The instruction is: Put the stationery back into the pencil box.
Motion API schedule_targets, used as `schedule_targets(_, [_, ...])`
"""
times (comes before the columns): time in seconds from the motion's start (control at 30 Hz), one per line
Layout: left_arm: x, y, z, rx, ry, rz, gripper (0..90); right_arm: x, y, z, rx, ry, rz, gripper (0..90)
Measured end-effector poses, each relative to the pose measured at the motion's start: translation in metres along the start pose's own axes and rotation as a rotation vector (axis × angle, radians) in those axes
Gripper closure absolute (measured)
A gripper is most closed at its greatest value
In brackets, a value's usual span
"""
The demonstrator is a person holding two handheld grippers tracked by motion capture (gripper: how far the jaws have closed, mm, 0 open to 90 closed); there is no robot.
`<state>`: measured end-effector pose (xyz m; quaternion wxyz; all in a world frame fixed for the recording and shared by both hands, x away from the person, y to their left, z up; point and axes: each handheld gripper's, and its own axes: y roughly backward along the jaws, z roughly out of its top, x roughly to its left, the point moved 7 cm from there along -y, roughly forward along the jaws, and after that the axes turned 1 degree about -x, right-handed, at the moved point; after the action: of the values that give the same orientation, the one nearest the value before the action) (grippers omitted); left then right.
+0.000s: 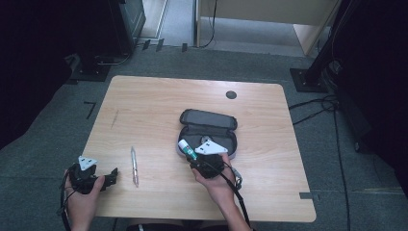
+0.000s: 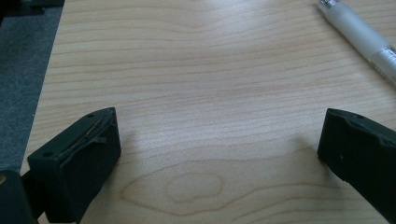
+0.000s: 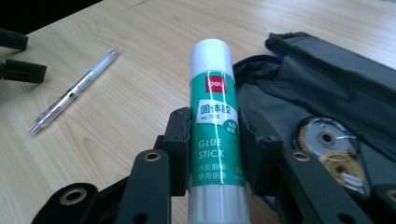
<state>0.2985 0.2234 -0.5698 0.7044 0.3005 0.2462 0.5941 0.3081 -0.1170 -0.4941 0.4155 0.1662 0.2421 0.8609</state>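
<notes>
A: State of the right tool [image 3: 212, 154]?
B: Clamped on the green-and-white plastic glue stick [image 3: 212, 135], cap pointing away from it, open grey fabric pencil case [image 3: 327, 88] just beside.
A: Left tool [image 2: 219, 149]?
B: Jaws wide, nothing between, over the wooden desk [image 2: 187, 70]; clear plastic pen [image 2: 364, 39] ahead.

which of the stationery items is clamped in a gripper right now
The green-and-white glue stick, pinched upright in the right hand-held gripper beside the open grey pencil case. The clear pen lies free on the wooden table.
</notes>
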Motion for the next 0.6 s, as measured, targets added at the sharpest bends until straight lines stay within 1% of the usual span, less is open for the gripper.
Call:
schedule_targets(0.37, [0.0, 0.0, 0.0, 0.0, 0.0, 0.0, 0.0, -0.024, 0.008, 0.008, -0.015, -0.025, -0.038, 66.1])
schedule_targets(0.6, [0.0, 0.0, 0.0, 0.0, 0.0, 0.0, 0.0, -0.037, 0.007, 0.011, -0.011, -0.033, -0.057, 66.1])
